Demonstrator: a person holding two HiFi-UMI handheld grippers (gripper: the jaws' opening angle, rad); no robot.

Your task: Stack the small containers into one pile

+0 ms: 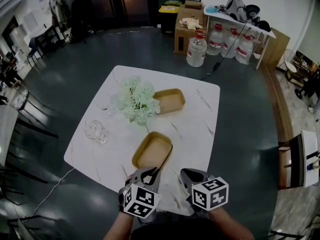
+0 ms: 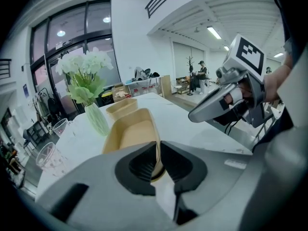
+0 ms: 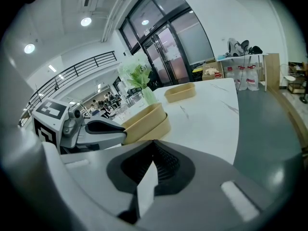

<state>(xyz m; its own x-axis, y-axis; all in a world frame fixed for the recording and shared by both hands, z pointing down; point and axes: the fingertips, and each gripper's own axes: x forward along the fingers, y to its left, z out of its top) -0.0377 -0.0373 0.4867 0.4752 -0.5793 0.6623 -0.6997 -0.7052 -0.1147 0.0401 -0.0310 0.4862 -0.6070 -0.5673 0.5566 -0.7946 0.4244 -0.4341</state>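
Observation:
A tan oblong container lies near the front of the white marble table. In the right gripper view it shows as two nested containers. My left gripper is shut on its near rim; the thin wall stands between the pads. Another tan container sits farther back, beside the flowers, also seen in the left gripper view and the right gripper view. My right gripper hovers at the table's front edge, shut and empty, just right of the left one.
A vase of pale green and white flowers stands left of the far container. Clear glasses sit near the table's left edge. Water bottles, boxes and a side table stand on the floor beyond.

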